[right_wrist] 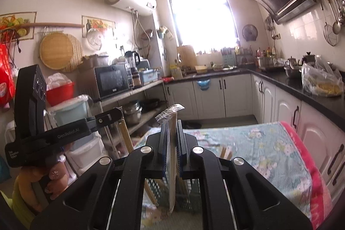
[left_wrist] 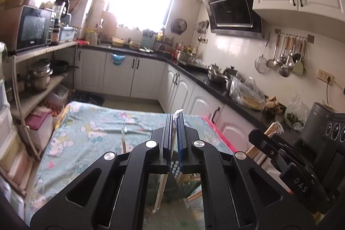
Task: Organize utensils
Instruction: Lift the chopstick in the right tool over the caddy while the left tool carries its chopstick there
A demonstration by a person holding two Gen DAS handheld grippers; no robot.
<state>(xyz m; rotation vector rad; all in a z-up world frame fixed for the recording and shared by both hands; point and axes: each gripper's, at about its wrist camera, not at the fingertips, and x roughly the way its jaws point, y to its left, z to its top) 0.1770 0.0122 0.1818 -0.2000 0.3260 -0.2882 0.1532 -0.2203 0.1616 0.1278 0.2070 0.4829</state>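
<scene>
My left gripper (left_wrist: pixel 175 120) is shut on a plastic-wrapped pair of chopsticks (left_wrist: pixel 172 139) whose crimped wrapper end pokes up past the fingertips. At the right edge of that view, the right gripper (left_wrist: pixel 258 137) holds another wrapped chopstick pack (left_wrist: pixel 273 128). In the right wrist view my right gripper (right_wrist: pixel 171 124) is shut on that wrapped pack (right_wrist: pixel 170 118). To its left, the left gripper (right_wrist: pixel 114 114) has chopsticks (right_wrist: pixel 125 135) hanging from it. One more wrapped pair (left_wrist: pixel 124 139) lies on the floral tablecloth (left_wrist: pixel 90 128). Part of a green slotted basket (right_wrist: pixel 187 193) shows beneath the jaws.
A black counter (left_wrist: pixel 217 83) with pots and plastic bags runs along the right, white cabinets beneath it. A shelf rack with a microwave (left_wrist: pixel 32 27) and pans stands on the left. A person's hand (right_wrist: pixel 54 176) grips the left tool. The table's pink edge (right_wrist: pixel 310 165) is near the cabinets.
</scene>
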